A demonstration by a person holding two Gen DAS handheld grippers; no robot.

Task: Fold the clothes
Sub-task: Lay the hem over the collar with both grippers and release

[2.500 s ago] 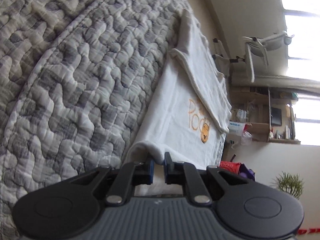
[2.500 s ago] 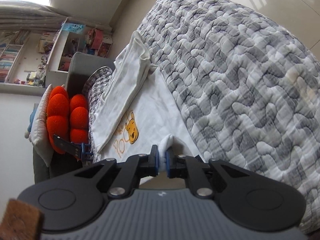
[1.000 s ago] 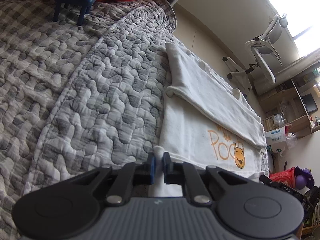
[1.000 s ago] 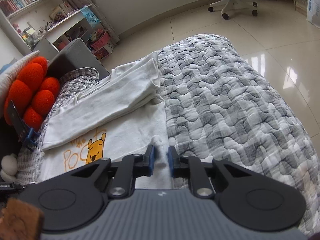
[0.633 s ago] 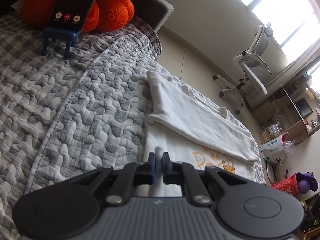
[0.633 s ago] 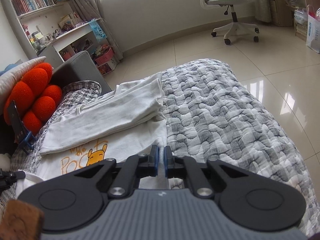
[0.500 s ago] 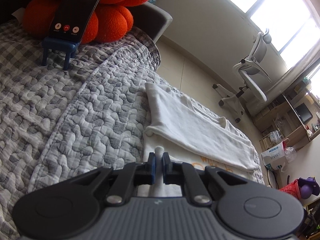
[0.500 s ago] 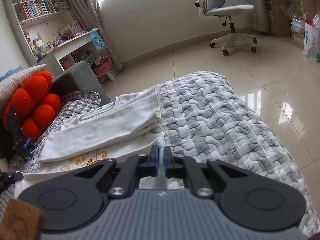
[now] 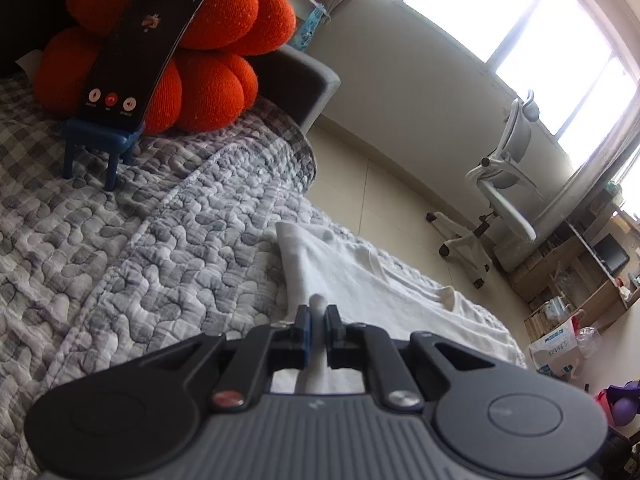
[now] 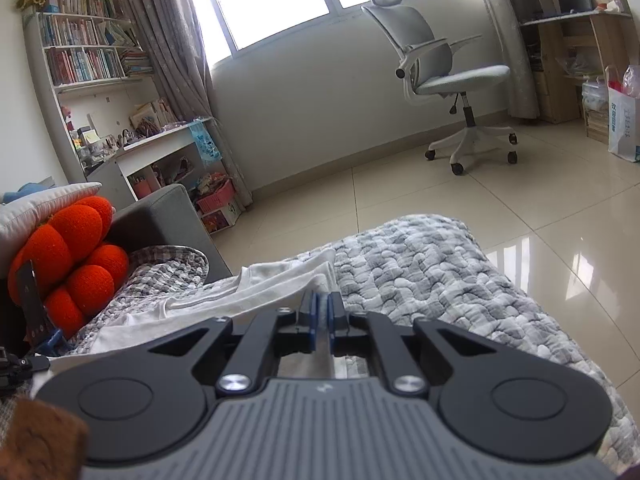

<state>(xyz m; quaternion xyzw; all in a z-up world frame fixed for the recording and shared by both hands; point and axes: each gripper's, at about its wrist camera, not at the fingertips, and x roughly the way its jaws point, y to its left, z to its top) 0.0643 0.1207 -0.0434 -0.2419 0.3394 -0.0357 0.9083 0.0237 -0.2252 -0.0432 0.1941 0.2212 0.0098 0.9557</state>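
Two tools were at work on one garment, a white T-shirt (image 9: pixel 372 280) lying on the grey quilted bedspread (image 9: pixel 160 264) toward the edge of the bed that faces the tiled floor (image 10: pixel 400 188). The left tool (image 9: pixel 316 322) was clenched on a pinch of the shirt's white cloth, a small nub of fabric poking up between its blue pads. The right tool (image 10: pixel 322 312) was likewise clamped on the cloth, its pads pressed together with a thin layer of fabric caught between them. From both wrist views the far part of the shirt already lay doubled over on itself, a long fold running across the garment, so at least one lengthwise fold looked finished. The near edge, held at two points and apparently lifted off the bedspread, seemed to be the part now being carried toward the far side; that fold was not yet laid down. What remained, as a judgement, was to bring the held edge over, set it flat, let go, and perhaps square the bundle. Near the head end of the bed an orange pumpkin-shaped cushion (image 9: pixel 192 40) sat behind a phone (image 9: pixel 140 52) propped on a small blue stand (image 9: pixel 100 140), well apart from the shirt. An office chair (image 10: pixel 452 80) stood on the floor beyond the bed.
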